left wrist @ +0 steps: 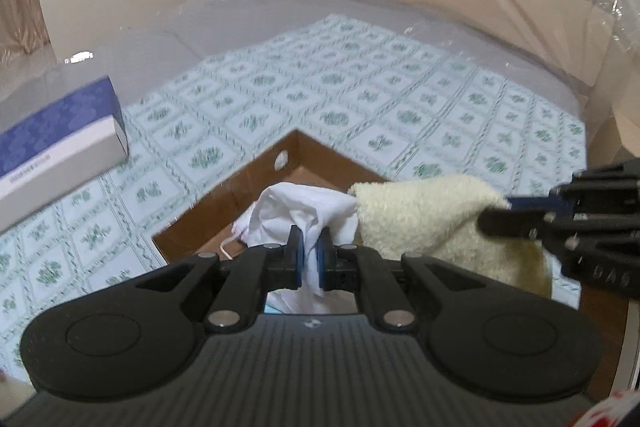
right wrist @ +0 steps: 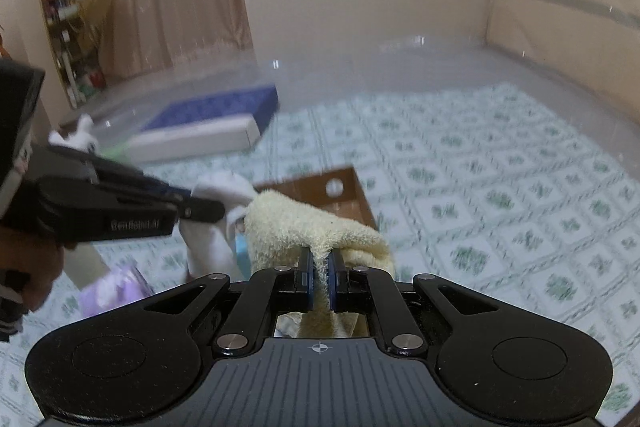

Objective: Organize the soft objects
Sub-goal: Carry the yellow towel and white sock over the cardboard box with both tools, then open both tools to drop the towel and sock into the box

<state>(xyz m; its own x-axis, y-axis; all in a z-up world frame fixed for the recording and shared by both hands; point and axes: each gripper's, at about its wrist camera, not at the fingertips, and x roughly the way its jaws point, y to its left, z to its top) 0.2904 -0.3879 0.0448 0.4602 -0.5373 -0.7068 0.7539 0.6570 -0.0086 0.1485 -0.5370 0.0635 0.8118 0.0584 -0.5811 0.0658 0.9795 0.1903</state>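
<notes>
White cloth (left wrist: 304,211) bunched, pinched in left gripper (left wrist: 310,259), hanging over open cardboard box (left wrist: 248,183); no clear long axis. Cream towel (left wrist: 424,215) stretched left-right toward right gripper (left wrist: 516,207) at right. Blue-white carton (left wrist: 60,143) far left, print blurred.

Right wrist view: cream towel (right wrist: 304,223) clamped in right gripper (right wrist: 319,279), draped toward camera. Left gripper (right wrist: 208,209) holds white cloth (right wrist: 216,219); lettering on it blurred, unreadable.

Soft indoor light, motion blur, fisheye-bent edges, plastic glare
</notes>
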